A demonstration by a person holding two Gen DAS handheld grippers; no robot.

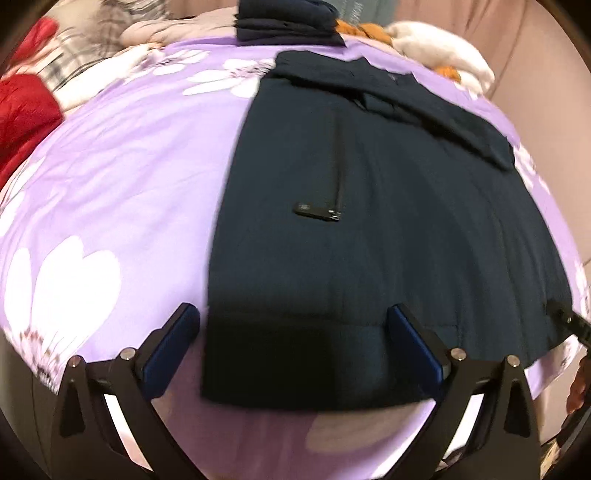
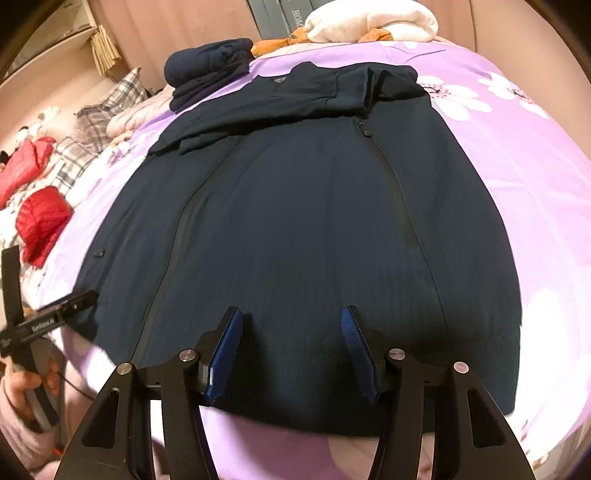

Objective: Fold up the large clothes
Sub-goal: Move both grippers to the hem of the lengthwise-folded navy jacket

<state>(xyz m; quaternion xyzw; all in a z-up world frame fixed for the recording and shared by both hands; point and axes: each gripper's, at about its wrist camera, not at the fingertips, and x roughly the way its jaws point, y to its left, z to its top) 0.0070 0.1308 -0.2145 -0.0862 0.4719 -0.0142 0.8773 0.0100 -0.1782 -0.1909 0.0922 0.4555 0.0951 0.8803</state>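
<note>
A large dark navy zip jacket (image 1: 369, 229) lies flat on the purple flowered bedsheet (image 1: 129, 177), sleeves folded across its top. It also shows in the right wrist view (image 2: 295, 229). My left gripper (image 1: 291, 317) is open, hovering over the jacket's near left hem corner. My right gripper (image 2: 291, 321) is open, over the middle of the near hem. Neither holds cloth. The left gripper's body shows at the left edge of the right wrist view (image 2: 48, 317).
A folded navy garment (image 2: 207, 70) sits at the far edge of the bed. White and orange cloth (image 2: 369, 22) lies beside it. Red clothing (image 2: 40, 221) and a plaid blanket (image 2: 107, 107) lie at the left. The sheet (image 2: 517, 166) borders the jacket.
</note>
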